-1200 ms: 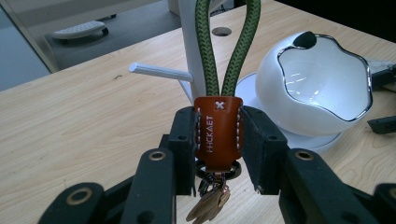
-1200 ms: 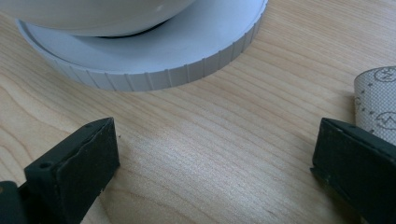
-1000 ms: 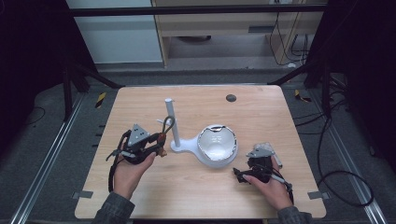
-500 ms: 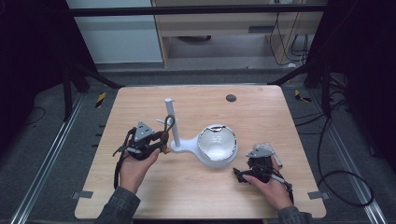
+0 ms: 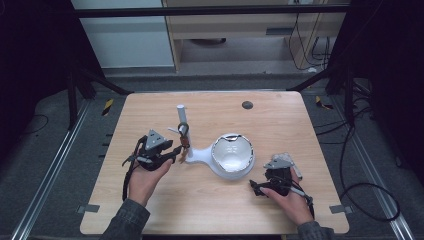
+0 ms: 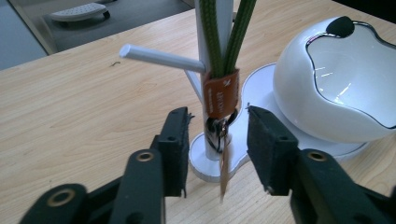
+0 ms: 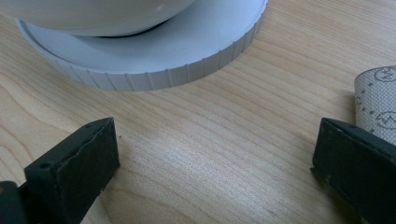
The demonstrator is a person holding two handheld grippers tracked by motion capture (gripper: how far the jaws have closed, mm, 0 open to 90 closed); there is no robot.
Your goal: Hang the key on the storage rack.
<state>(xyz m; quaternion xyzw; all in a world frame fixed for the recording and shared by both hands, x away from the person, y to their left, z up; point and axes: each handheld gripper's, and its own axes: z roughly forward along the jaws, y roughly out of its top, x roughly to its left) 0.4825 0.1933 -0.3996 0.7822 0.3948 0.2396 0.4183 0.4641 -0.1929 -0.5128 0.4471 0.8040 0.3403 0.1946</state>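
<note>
A: Lanyard (image 6: pixel 223 42) hangs on the white stand (image 5: pixel 182 131), mid-table. Done?
B: Judged hung. Left claw (image 6: pixel 215 144) has just been opening, released around the leather tag (image 6: pixel 221 93); withdrawal remains. Right claw (image 7: pixel 212 163) gapes, idle.

Wooden table (image 5: pixel 210 210), light grain. Small dark round disc (image 5: pixel 247 105) near far edge, well apart from rest. Patterned cloth piece (image 7: pixel 378 105) lying on tabletop at right. Grey tape tabs (image 5: pixel 88 208) at near corners. Floor: black cables (image 5: pixel 350 165) right side, yellow-black striped marker (image 5: pixel 107 106) left. Pale cabinet (image 5: pixel 220 30) behind.
</note>
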